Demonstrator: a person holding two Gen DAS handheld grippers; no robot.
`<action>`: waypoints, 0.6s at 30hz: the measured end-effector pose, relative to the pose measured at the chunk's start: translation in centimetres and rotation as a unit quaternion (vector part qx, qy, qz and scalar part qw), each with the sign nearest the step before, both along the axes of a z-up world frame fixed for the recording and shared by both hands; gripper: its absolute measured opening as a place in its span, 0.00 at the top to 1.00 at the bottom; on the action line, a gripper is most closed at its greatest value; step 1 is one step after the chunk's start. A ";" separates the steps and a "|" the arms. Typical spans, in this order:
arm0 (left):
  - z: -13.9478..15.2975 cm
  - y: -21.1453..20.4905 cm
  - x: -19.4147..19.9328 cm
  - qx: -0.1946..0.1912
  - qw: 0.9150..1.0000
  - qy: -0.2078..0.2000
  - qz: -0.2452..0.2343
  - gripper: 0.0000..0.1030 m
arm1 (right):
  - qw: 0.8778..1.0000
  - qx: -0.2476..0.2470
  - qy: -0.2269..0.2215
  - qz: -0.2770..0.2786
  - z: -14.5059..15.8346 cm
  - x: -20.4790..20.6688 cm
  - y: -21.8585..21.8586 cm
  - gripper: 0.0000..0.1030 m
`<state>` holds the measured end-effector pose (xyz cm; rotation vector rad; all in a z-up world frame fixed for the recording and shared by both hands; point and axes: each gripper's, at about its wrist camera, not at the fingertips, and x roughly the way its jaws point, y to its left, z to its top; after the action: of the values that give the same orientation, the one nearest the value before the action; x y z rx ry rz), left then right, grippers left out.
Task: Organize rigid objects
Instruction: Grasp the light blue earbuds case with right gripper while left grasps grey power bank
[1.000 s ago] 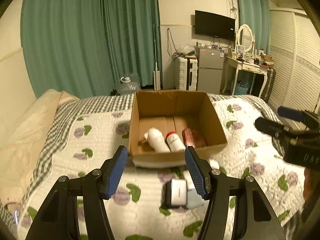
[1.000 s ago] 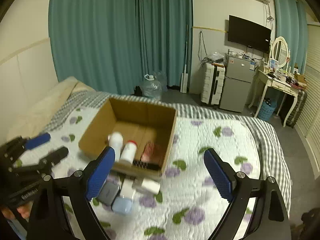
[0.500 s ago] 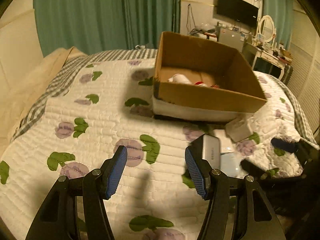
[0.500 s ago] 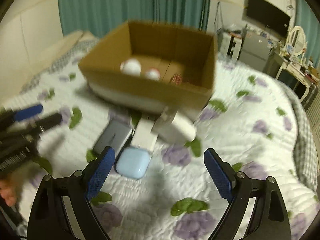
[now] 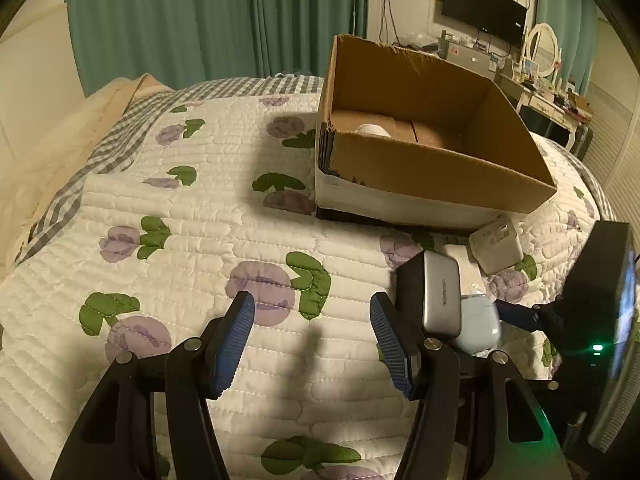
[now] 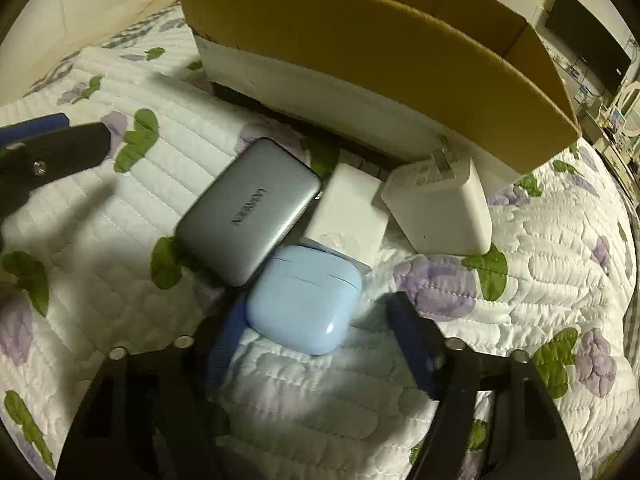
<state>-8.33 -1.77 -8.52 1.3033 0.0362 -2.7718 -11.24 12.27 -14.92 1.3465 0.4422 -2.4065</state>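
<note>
A brown cardboard box (image 5: 440, 168) (image 6: 360, 48) sits on the quilted bed with a white bottle top (image 5: 374, 130) showing inside. In front of it lie a grey power bank (image 6: 248, 212) (image 5: 440, 296), a white flat box (image 6: 348, 212), a white plug charger (image 6: 440, 208) (image 5: 496, 246) and a light blue earbud case (image 6: 304, 300) (image 5: 478, 328). My right gripper (image 6: 320, 344) is open, low over the bed, with the blue case between its fingers. My left gripper (image 5: 310, 340) is open and empty, just left of the power bank.
The floral quilt (image 5: 180, 240) covers the bed, with a beige pillow (image 5: 60, 128) at the far left. Green curtains (image 5: 200, 20), a wall TV (image 5: 484, 14) and a dressing table (image 5: 552, 100) stand beyond the bed.
Both grippers have dropped low and moved closer to the items in front of the box. My right gripper now straddles the blue earbud case and its fingers stand closer together.
</note>
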 end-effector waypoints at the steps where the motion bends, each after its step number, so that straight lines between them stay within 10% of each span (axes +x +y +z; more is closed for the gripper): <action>1: 0.0 0.2 0.1 -0.002 1.000 -0.001 -0.003 0.39 | 1.000 -0.002 0.004 0.001 0.2 0.2 0.1 0.45; 18: -2.8 7.9 -1.6 -0.005 0.995 -0.061 -0.081 0.39 | 0.989 -0.089 0.069 -0.096 7.5 0.1 8.6 0.45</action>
<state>-9.94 6.10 -11.34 1.5361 -0.0955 -2.8109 -11.15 20.87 -7.47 1.1986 0.1309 -2.6341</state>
